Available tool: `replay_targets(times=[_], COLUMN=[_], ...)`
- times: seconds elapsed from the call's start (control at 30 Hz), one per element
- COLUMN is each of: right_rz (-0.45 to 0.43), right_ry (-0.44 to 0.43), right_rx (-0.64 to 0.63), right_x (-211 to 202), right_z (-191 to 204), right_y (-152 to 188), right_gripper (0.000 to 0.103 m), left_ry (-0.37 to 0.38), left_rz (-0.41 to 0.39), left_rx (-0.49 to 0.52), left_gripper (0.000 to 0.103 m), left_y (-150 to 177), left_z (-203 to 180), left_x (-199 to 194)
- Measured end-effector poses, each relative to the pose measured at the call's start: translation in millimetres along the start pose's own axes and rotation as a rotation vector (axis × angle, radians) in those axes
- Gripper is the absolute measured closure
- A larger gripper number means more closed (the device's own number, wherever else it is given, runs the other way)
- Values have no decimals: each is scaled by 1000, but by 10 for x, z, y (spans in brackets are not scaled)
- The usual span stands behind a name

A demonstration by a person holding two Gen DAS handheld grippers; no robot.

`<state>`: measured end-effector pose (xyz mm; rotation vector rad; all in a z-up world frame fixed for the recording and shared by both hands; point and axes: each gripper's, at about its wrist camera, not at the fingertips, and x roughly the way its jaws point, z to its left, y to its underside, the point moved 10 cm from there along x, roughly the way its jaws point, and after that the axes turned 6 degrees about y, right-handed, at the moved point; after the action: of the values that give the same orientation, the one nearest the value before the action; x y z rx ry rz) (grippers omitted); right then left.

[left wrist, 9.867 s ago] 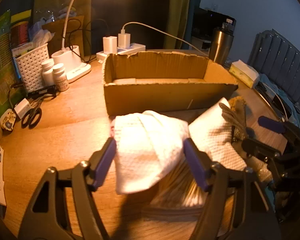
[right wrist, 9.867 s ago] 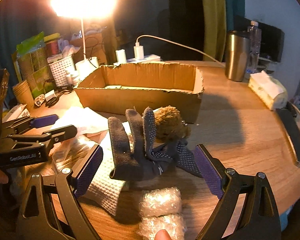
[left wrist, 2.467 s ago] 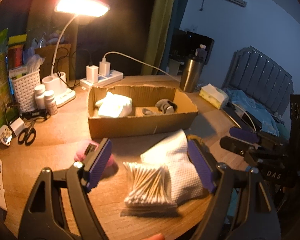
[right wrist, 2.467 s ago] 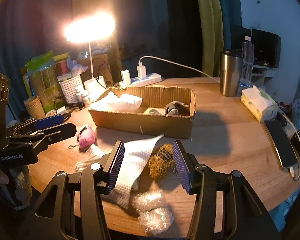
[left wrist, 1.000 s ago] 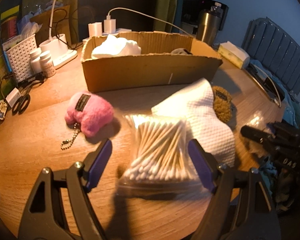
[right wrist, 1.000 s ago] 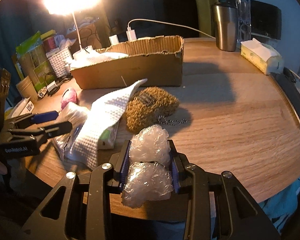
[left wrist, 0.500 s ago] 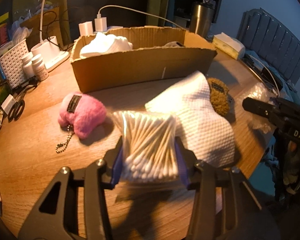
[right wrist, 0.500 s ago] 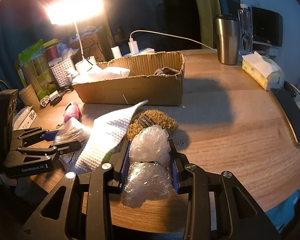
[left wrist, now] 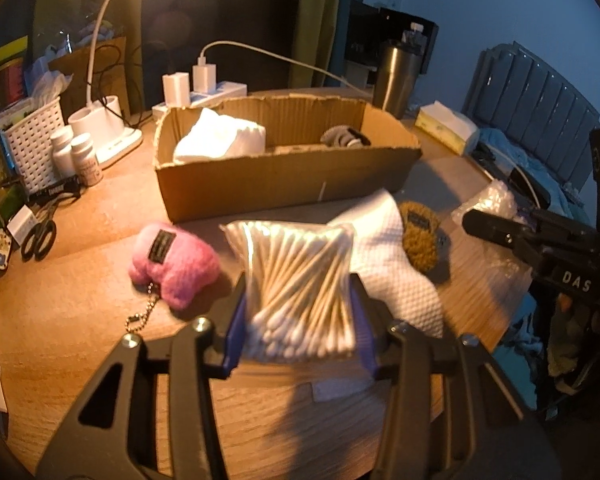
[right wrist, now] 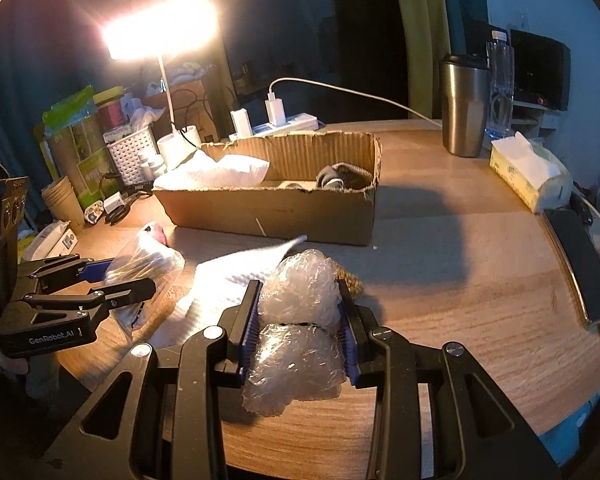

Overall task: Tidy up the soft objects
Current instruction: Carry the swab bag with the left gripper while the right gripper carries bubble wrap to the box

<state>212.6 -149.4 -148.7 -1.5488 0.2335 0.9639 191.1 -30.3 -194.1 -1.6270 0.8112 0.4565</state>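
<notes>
My left gripper [left wrist: 298, 316] is shut on a clear bag of cotton swabs [left wrist: 300, 284] and holds it above the table. My right gripper [right wrist: 300, 320] is shut on a wad of bubble wrap [right wrist: 298, 322], also lifted. A cardboard box [left wrist: 284, 180] stands behind, holding a white cloth [left wrist: 224, 140] at its left and grey gloves [left wrist: 344, 138] at its right. A pink plush keychain [left wrist: 172, 262], a white waffle cloth [left wrist: 392, 268] and a brown plush [left wrist: 420, 236] lie on the table in front of the box.
A desk lamp [right wrist: 160, 36], white basket [left wrist: 32, 140], pill bottles [left wrist: 78, 156], scissors [left wrist: 40, 236] and power strip [left wrist: 204, 88] sit at the back left. A steel tumbler [right wrist: 464, 106], tissue pack [right wrist: 528, 172] and phone [right wrist: 584, 272] sit on the right.
Both grippers have risen with their loads; the swab bag and the bubble wrap are higher above the table. The left gripper closed on the swab bag within the last second.
</notes>
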Motion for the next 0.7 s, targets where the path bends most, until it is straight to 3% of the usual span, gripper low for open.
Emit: replay_targets(times=[0.7], right_rz=[-58], right_ry=[-8], right_rx=[-24], right_x=[-31], right_z=[54], right_y=[-392], right_gripper=[66], left_ry=[26], left_rz=[-90], left_rx=[-18], left_gripper=[57], left_y=[-436], left_z=[47], left_x=[-107])
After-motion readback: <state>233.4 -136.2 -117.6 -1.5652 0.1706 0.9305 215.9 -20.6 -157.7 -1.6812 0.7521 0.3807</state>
